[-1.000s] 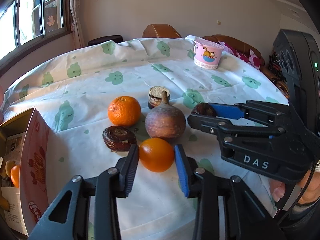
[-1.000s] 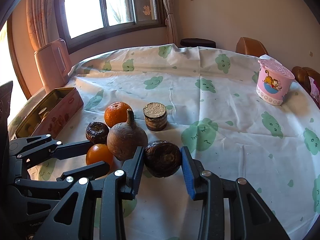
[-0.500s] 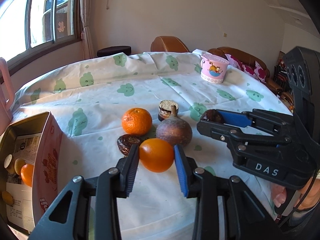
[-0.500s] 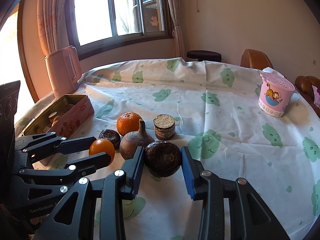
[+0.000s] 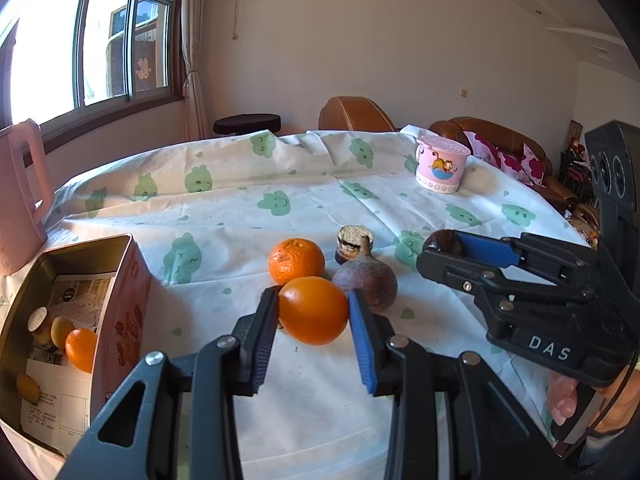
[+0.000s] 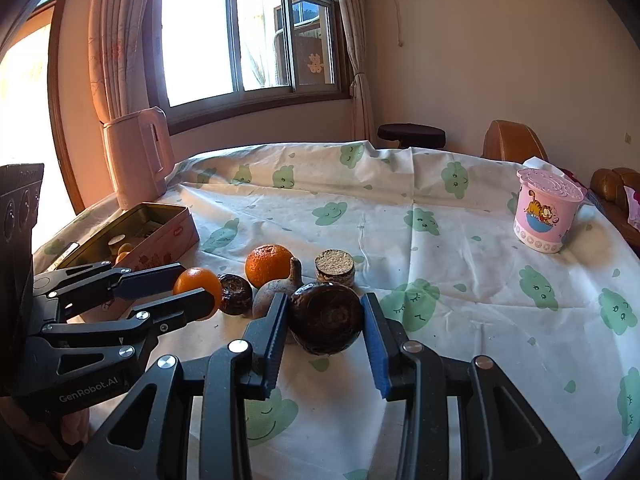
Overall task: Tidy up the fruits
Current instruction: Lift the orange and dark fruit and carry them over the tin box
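Observation:
My left gripper [image 5: 314, 312] is shut on a smooth orange fruit [image 5: 313, 310] and holds it above the tablecloth; it also shows in the right wrist view [image 6: 198, 286]. My right gripper [image 6: 325, 320] is shut on a dark brown round fruit [image 6: 326, 318], lifted too; it shows in the left wrist view [image 5: 442, 242]. On the cloth lie a rough orange [image 5: 296, 260], a brown pear-shaped fruit [image 5: 366, 280], a cut-topped dark fruit [image 5: 354, 242] and another dark fruit [image 6: 235, 294]. An open tin box [image 5: 124, 280] at the left holds several small fruits.
A pink lidded cup [image 5: 440, 164] stands at the far right of the table. A pink kettle [image 6: 138, 156] stands behind the tin box [image 6: 176, 228] by the window. Chairs and a stool stand beyond the table's far edge.
Both grippers have risen and tilted up with their fruits, so the table fruits sit lower and farther in view. The tin box's inside shows more in the left view.

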The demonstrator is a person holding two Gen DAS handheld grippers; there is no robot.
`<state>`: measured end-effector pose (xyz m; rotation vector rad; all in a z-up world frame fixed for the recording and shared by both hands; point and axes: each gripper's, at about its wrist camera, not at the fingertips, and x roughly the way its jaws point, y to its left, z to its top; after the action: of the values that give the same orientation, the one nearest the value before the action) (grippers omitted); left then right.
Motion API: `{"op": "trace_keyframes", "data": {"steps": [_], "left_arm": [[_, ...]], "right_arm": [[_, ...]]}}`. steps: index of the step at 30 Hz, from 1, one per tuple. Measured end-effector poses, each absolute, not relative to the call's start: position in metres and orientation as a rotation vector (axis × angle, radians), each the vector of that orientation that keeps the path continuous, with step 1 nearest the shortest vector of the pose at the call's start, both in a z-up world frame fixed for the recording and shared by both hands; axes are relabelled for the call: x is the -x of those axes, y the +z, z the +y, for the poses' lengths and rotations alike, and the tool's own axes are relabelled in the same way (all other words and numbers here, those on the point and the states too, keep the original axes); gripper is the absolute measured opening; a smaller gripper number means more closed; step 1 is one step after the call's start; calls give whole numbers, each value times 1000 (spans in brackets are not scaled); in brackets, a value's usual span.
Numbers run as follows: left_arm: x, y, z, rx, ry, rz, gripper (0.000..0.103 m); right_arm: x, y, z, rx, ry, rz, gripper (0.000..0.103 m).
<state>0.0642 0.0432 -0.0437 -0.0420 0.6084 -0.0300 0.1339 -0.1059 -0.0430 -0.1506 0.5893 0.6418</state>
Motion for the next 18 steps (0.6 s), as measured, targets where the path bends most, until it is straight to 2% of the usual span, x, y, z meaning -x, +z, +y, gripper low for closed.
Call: {"op": "trace_keyframes", "data": {"steps": [18], "left_arm": [[-51,-35,48,53,23,527,37]], "right_arm": [[-120,-36,-110,151,657,500,38]]}}
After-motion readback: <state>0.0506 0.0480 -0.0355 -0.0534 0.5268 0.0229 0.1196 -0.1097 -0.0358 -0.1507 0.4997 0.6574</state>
